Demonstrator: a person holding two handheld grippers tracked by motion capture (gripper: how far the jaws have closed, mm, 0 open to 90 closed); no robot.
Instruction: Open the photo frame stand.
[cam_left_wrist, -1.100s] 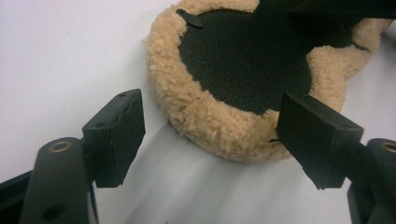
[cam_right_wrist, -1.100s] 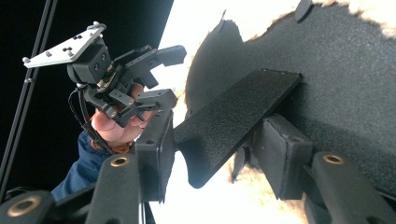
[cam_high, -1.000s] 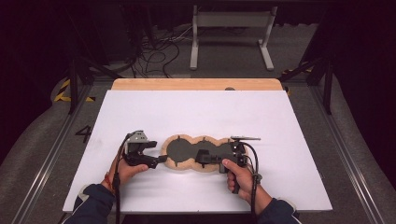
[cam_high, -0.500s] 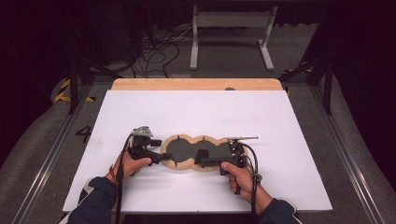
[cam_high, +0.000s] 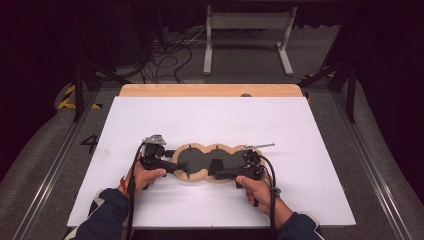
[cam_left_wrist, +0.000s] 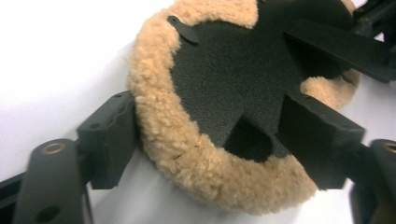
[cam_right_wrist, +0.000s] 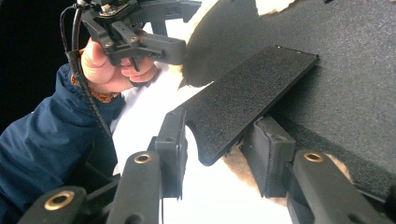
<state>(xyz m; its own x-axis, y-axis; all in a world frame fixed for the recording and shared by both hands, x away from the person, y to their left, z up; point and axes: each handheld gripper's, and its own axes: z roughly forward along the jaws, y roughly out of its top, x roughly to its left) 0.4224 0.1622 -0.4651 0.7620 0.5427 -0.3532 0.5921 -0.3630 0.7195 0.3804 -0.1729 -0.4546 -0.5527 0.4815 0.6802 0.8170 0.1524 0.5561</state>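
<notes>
Pad: a lobed piece (cam_high: 207, 162), three rounded bulges in a row, black foam face ringed by tan fleecy trim, lying flat near the front of the white table (cam_high: 210, 120).
Surface: dark foam cut by slits, with small black tabs poking out at the rim.
Left gripper (cam_high: 181, 167): at the pad's left lobe, jaws astride the fleece edge, one pad against the outer fleece, the other on the black face; they have just been closing.
Middle: a flat black flap (cam_right_wrist: 243, 98) lifted off the foam.
Right gripper (cam_high: 216, 175): on the right lobe, jaws pinching that flap.
Hands: left hand (cam_high: 145, 175) and right hand (cam_high: 257, 190) low at the table's near edge.
</notes>
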